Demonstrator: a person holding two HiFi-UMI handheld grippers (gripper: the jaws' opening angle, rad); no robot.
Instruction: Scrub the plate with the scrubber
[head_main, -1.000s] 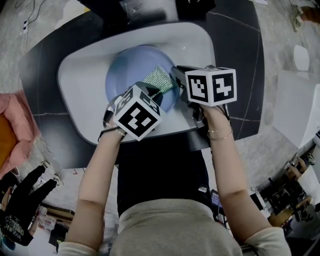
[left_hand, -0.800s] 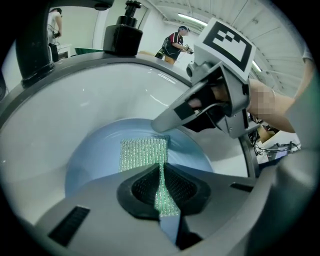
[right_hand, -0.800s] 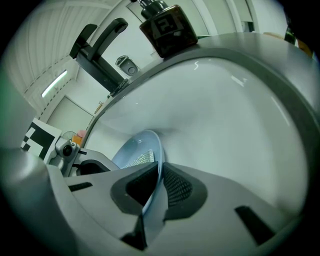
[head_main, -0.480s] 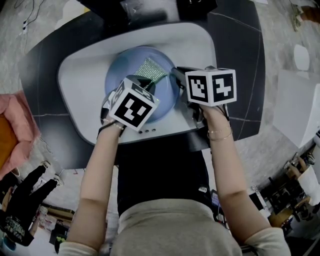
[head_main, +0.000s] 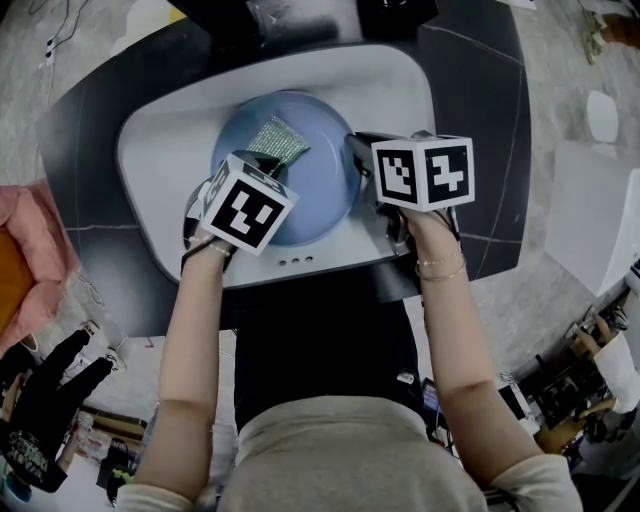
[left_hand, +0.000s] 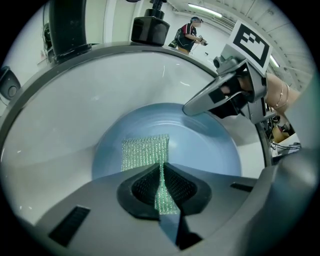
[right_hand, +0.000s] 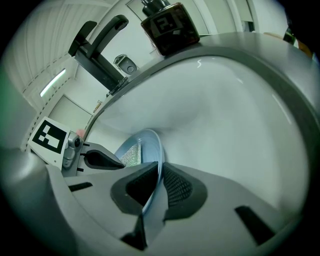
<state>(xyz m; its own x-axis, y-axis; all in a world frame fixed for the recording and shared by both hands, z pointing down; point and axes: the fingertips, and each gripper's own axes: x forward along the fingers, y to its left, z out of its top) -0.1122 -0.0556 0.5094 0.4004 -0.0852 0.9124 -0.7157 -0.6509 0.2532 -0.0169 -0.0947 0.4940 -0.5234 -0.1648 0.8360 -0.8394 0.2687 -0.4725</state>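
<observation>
**Q:** What is the left gripper (left_hand: 161, 172) holding?
**A:** Its jaws are pinched together on the near edge of the green mesh scrubber (left_hand: 145, 152). The rest of the scrubber lies flat on the face of the blue plate (left_hand: 205, 150).

**Q:** And the right gripper (right_hand: 156, 185)?
**A:** Its jaws are clamped on the plate's rim, which runs edge-on between the pads. In the head view this grip is on the plate's right side, and the scrubber is on the far left part of the plate.

**Q:** Where is the plate?
**A:** It is in the basin of the white sink (head_main: 165, 140), which is set into a dark counter (head_main: 470, 90).

**Q:** Is there any writing to read?
**A:** Each gripper carries a marker cube (head_main: 240, 205) with black-and-white square patterns. A dark bottle (right_hand: 167, 22) stands on the sink's far rim near the black faucet (right_hand: 97, 45). The mark on its front is too blurred to read.
</observation>
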